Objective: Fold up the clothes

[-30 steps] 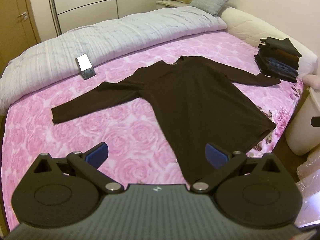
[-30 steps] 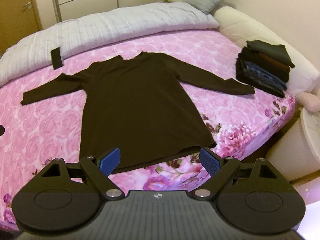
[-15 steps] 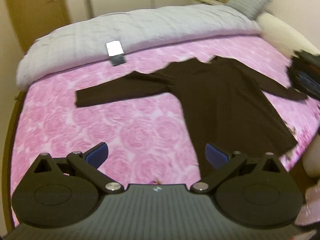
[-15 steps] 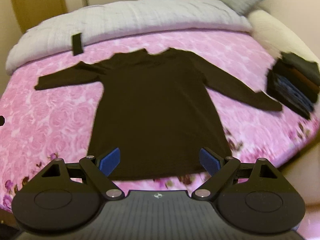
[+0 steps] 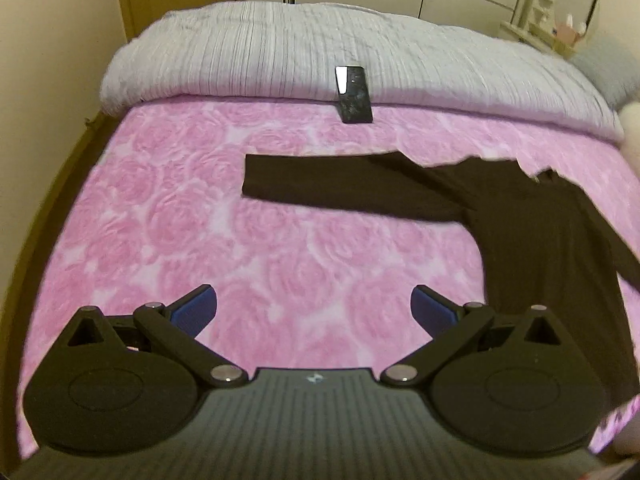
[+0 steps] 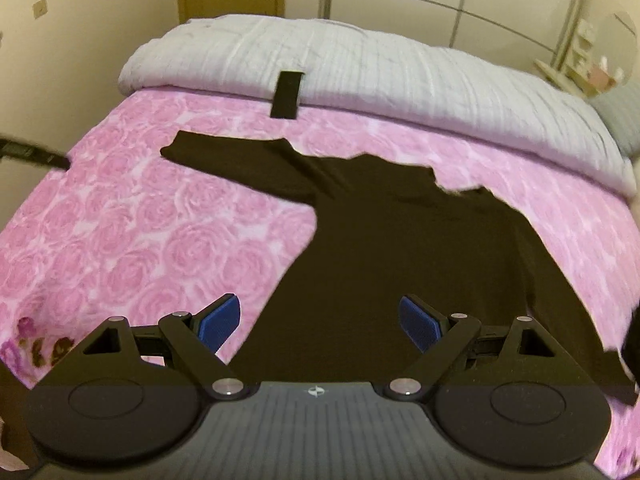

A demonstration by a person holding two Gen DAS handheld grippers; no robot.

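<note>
A dark brown long-sleeved top (image 6: pixel 400 240) lies flat on the pink rose-patterned bed cover (image 6: pixel 140 240), sleeves spread out. In the left wrist view the top (image 5: pixel 540 240) is at the right, its left sleeve (image 5: pixel 340 188) stretched toward the middle. My left gripper (image 5: pixel 314 310) is open and empty above the bare pink cover, left of the top's body. My right gripper (image 6: pixel 320 322) is open and empty above the top's lower body.
A grey-white duvet (image 5: pixel 320 52) is bunched along the far side of the bed. A dark phone (image 5: pixel 354 94) leans against it and also shows in the right wrist view (image 6: pixel 287 95). A wardrobe and a door stand behind. A grey pillow (image 5: pixel 608 76) lies at the far right.
Both grippers have swung to the left. The stack of folded clothes has left both views, and the left sleeve and the bed's left side now fill more of them. Both stay open.
</note>
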